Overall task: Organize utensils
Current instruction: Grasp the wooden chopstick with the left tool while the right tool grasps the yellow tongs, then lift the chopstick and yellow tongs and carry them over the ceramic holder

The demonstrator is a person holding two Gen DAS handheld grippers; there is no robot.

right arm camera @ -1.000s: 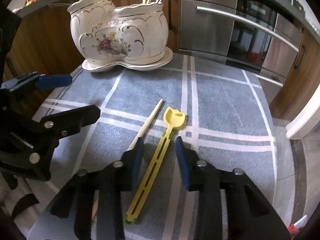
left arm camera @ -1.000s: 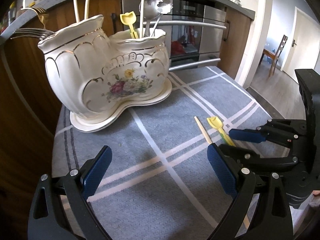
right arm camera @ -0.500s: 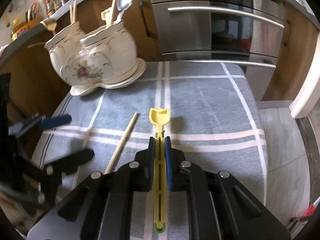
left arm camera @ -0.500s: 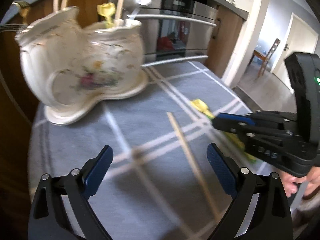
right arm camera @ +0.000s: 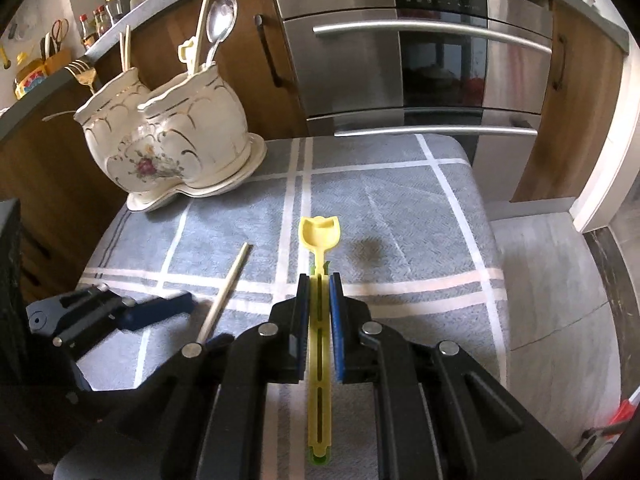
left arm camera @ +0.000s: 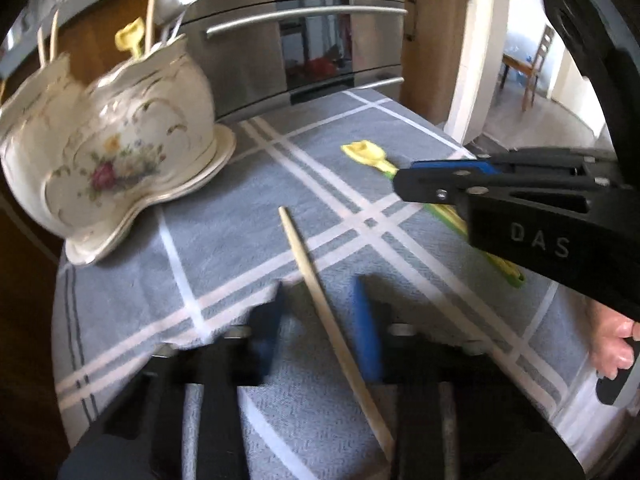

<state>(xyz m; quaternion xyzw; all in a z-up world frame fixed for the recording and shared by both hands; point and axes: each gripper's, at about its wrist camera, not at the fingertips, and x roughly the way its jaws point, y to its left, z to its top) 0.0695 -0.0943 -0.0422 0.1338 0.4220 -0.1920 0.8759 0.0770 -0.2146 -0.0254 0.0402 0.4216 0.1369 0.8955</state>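
My left gripper point(left arm camera: 320, 316) has just been closing around the chopstick point(left arm camera: 316, 280), pads not yet touching; its shaft runs toward eleven o'clock. My right gripper point(right arm camera: 320, 292) clamps the yellow scoop point(right arm camera: 319, 236).

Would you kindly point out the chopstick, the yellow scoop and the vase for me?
chopstick point(left arm camera: 320, 292): left wrist view, middle of the stick.
yellow scoop point(right arm camera: 319, 232): right wrist view, its head.
vase point(right arm camera: 180, 148): right wrist view, its flowered front.
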